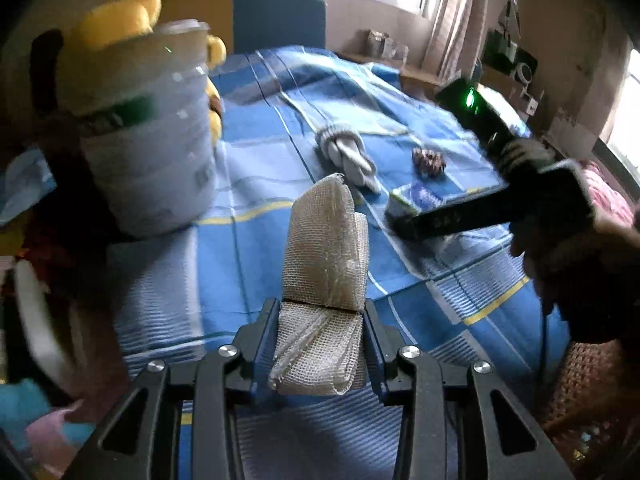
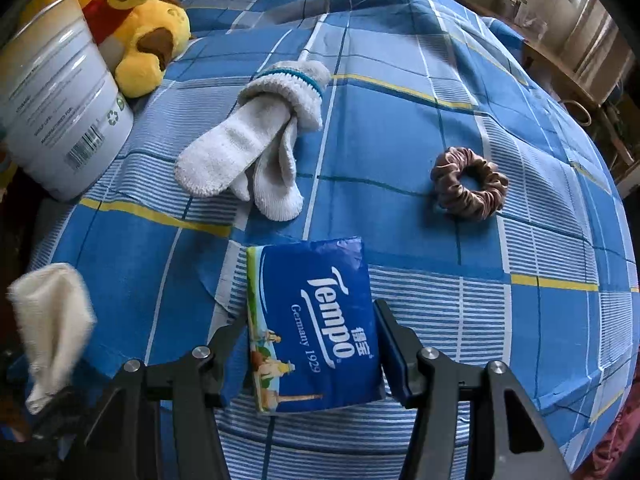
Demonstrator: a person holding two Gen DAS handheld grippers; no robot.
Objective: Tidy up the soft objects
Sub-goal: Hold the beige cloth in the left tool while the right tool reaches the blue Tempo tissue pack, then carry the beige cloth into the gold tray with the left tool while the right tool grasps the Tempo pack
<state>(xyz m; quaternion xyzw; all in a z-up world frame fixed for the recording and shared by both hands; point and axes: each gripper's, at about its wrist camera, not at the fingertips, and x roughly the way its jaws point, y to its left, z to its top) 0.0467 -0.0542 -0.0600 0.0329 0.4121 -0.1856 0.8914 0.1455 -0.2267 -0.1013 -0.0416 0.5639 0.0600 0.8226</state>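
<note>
My left gripper (image 1: 322, 308) is shut on a folded beige mesh cloth (image 1: 324, 248) that stands up between its fingers above the bed; in the right wrist view the cloth (image 2: 52, 320) is a blur at the left edge. My right gripper (image 2: 308, 320) points down at a blue Tempo tissue pack (image 2: 316, 320) that lies on the bedspread. Its pads sit against both long sides of the pack. In the left wrist view the right gripper (image 1: 404, 222) is at the tissue pack (image 1: 416, 196). White socks (image 2: 256, 140) and a brown scrunchie (image 2: 470, 184) lie farther back.
A white metal bucket (image 2: 60, 120) stands at the left on the blue checked bedspread (image 2: 420, 80). A yellow plush bear (image 2: 148, 36) lies behind it. A blue chair back (image 1: 280, 16) and window curtains are beyond the bed. A hand (image 1: 580, 264) holds the right gripper.
</note>
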